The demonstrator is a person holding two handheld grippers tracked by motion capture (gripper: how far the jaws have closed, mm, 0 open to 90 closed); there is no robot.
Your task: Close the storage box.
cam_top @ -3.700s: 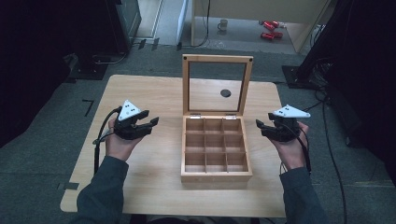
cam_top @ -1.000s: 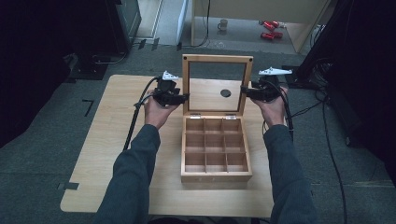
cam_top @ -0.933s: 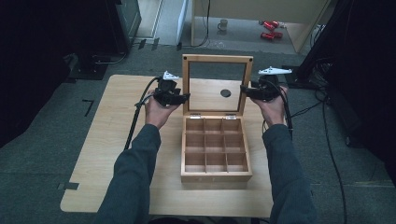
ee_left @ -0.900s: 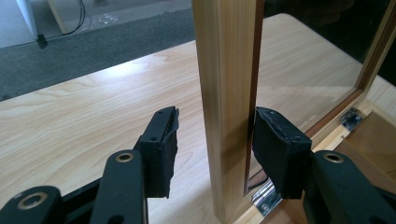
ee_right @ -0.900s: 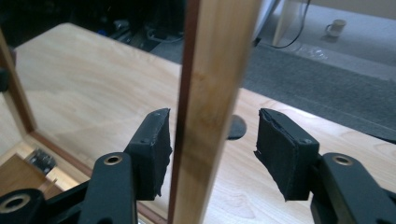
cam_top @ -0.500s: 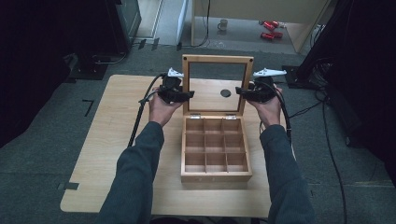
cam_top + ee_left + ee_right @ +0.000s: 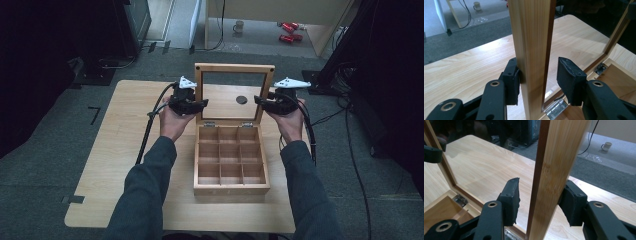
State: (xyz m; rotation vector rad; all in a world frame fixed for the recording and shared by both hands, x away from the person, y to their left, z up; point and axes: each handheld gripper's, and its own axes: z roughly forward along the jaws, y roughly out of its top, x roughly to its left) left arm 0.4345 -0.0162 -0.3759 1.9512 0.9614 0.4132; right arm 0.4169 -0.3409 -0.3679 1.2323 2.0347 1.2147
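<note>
1. A wooden box (image 7: 231,160) sits near the middle of a light wood table (image 7: 115,150), its inside split into a grid of small square compartments that look empty.
2. Its lid (image 7: 234,68) stands upright at the far edge of the box — a wooden frame around a clear pane, joined to the box by two metal hinges (image 7: 209,123).
3. The left gripper (image 7: 195,105), held in the person's left hand (image 7: 172,120), reaches in at the lid's left side rail. In the left gripper view the rail (image 7: 531,50) stands between the two black jaws: one pad touches the outer face of the wood, while the other stands apart from it on the pane side, so the jaws are spread and not clamped.
4. The right gripper (image 7: 264,102), in the right hand (image 7: 291,122), mirrors this at the lid's right rail. In the right gripper view one pad rests against the outer face of the rail (image 7: 554,177) and the other is clear of it — jaws apart here too.
5. A dark round mark (image 7: 241,99) shows on the table through the pane.
6. A mug (image 7: 239,26) stands on the floor beyond the table.
</note>
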